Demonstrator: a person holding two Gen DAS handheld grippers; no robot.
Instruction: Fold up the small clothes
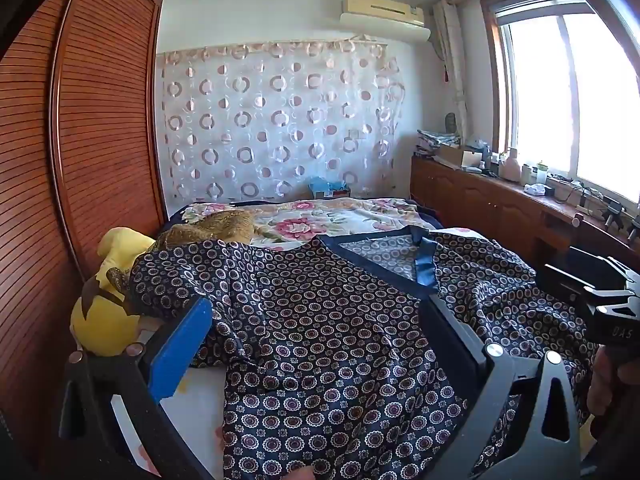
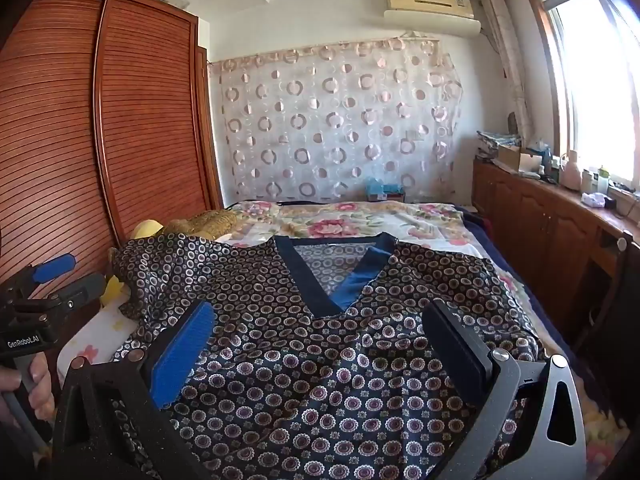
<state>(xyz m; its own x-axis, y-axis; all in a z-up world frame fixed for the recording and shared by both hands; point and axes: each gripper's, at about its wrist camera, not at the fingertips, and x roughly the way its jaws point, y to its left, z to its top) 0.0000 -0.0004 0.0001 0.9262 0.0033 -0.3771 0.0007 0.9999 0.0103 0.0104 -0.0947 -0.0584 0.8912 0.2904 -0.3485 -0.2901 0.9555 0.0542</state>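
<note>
A dark navy top printed with small rings and flowers lies spread face-up on the bed, its blue-trimmed V-neck pointing away from me. My left gripper hovers open over the top's left half, with only flat cloth below its wide-set jaws. My right gripper stands open just below the V-neck, over the chest of the top. Each gripper shows at the edge of the other's view: the right gripper and the left gripper, each held by a hand.
The bed has a floral sheet. A yellow plush toy and a brown-gold cloth lie at its left by the slatted wardrobe. A wooden cabinet with clutter runs along the right under the window.
</note>
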